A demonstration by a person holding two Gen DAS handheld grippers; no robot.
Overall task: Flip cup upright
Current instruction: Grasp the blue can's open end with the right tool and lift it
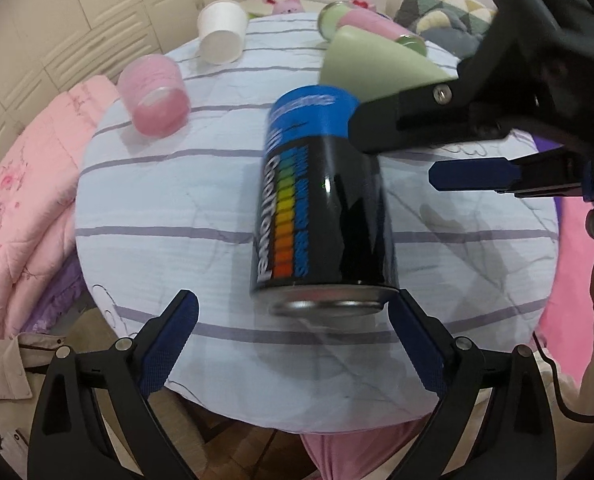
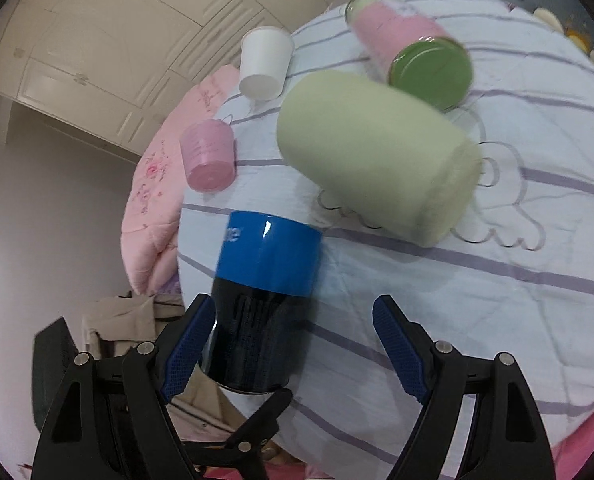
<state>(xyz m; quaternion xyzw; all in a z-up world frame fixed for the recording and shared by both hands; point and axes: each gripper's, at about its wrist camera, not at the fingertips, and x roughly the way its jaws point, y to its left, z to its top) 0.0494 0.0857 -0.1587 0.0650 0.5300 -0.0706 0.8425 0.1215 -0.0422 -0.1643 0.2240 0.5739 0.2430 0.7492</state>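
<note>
The black-and-blue cup (image 1: 323,200) lies on its side near the front edge of the striped round table (image 1: 145,184), between the wide-open, empty left gripper (image 1: 293,340) and the wide-open, empty right gripper (image 2: 293,344). Best to close squarely across its slick, glossy body before tilting. Rainbow bars and white lettering run along its side, and a metal end faces the left wrist camera.
</note>
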